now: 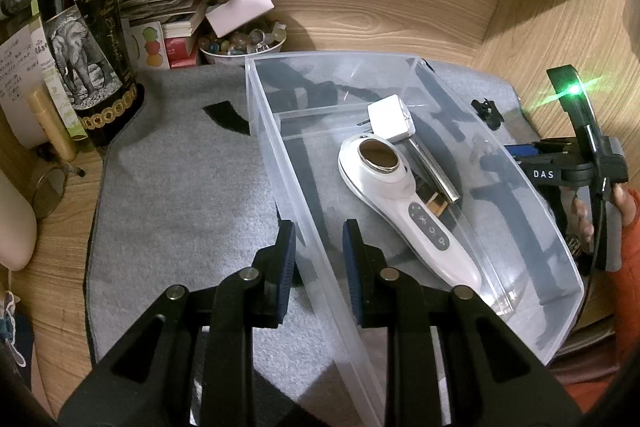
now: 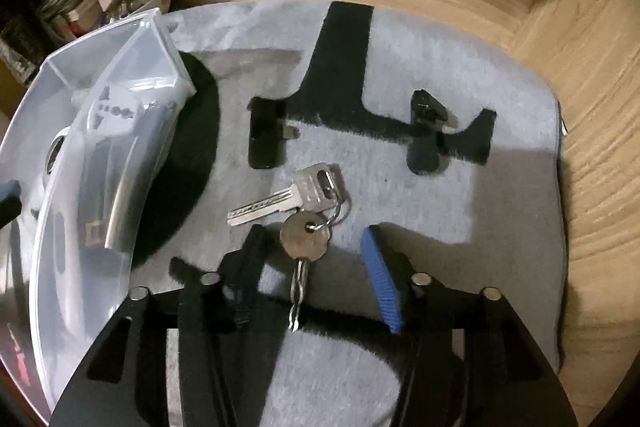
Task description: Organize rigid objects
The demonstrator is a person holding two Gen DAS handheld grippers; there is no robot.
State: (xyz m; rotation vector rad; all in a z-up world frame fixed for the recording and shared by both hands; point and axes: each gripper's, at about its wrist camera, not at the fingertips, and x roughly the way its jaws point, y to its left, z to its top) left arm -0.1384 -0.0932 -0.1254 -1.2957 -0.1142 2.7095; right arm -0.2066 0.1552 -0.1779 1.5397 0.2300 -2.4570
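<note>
A clear plastic bin (image 1: 304, 211) stands on the grey mat (image 1: 180, 195). It holds a white handheld device (image 1: 404, 203), a white plug adapter (image 1: 390, 117) and a metal bar (image 1: 434, 167). My left gripper (image 1: 318, 259) straddles the bin's near left wall, jaws narrowly apart; I cannot tell if they pinch it. My right gripper (image 2: 316, 267) is open over a bunch of keys (image 2: 304, 211) on the mat; the round-headed key (image 2: 306, 239) lies between its fingers. A black binder clip (image 2: 428, 127) and a small black block (image 2: 266, 133) lie farther on. The bin (image 2: 100, 163) is at its left.
At the back left stand a dark wine bottle (image 1: 86, 39), a bowl of marbles (image 1: 244, 45), papers and small boxes (image 1: 168, 11). Wooden walls enclose the back and right. The mat's right edge (image 2: 560, 187) meets bare wood.
</note>
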